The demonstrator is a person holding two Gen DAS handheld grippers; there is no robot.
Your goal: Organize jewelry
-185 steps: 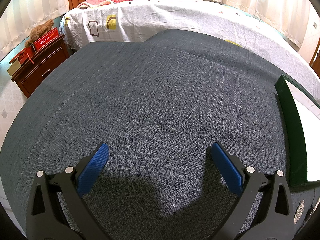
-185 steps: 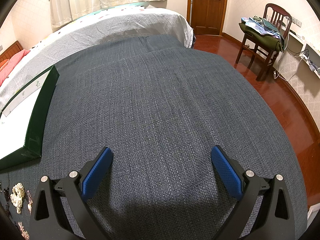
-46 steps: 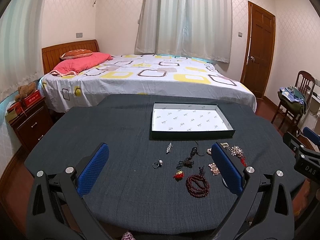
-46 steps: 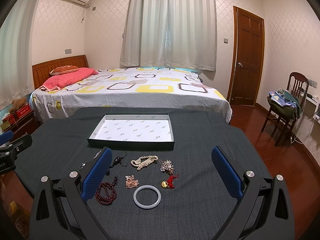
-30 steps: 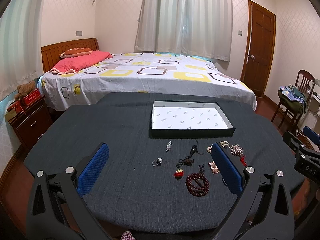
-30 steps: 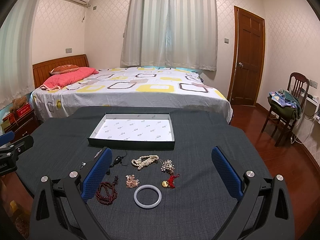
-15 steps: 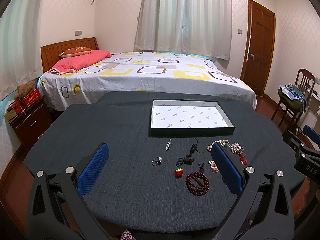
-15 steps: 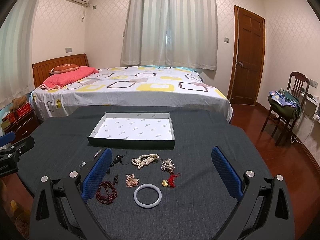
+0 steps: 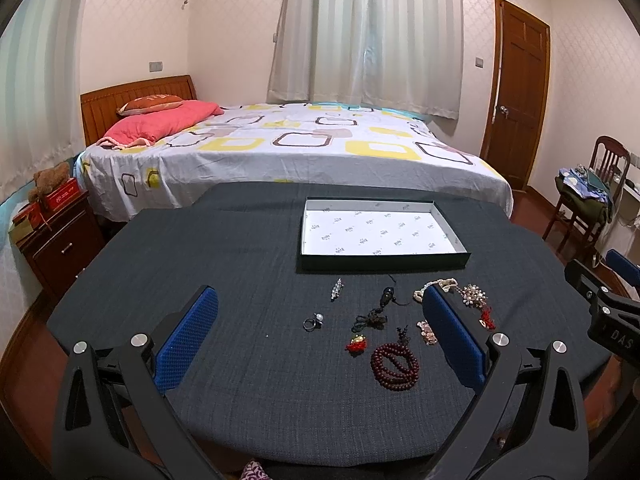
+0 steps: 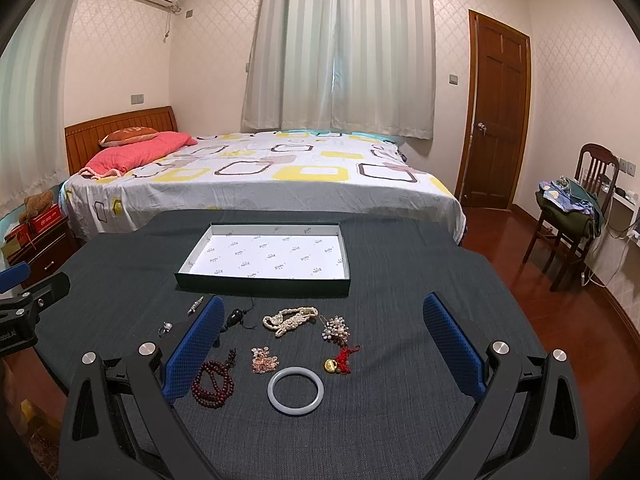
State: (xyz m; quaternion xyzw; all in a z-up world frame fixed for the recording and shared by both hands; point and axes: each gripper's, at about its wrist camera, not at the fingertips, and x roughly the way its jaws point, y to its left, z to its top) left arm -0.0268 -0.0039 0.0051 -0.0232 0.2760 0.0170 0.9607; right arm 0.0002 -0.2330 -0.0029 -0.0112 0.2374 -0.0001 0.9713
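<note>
A shallow dark green box with a white lining [image 9: 452, 224] [image 10: 224, 280] lies on the dark grey cloth of the table. In front of it lie loose jewelry pieces: a dark red bead bracelet [image 9: 395, 366] [image 10: 212, 384], a pale jade bangle [image 10: 295, 390], a pearl strand [image 10: 290, 320], a pearl cluster brooch [image 10: 336, 328], a red tassel charm [image 9: 357, 344], a ring [image 9: 313, 323] and a small pin [image 9: 337, 289]. My left gripper [image 9: 320, 340] and my right gripper [image 10: 320, 344] are both open, empty and held above the table's near edge.
A bed [image 9: 288, 148] stands behind the table. A wooden nightstand [image 9: 60, 244] is at the left. A chair with clothes [image 10: 568, 208] and a door [image 10: 496, 112] are at the right. The table cloth [image 9: 200, 248] spreads to both sides of the box.
Six seconds ago both grippers were low and close over the cloth; now they are raised and pulled back with the whole table in view. In the last second the views barely shifted.
</note>
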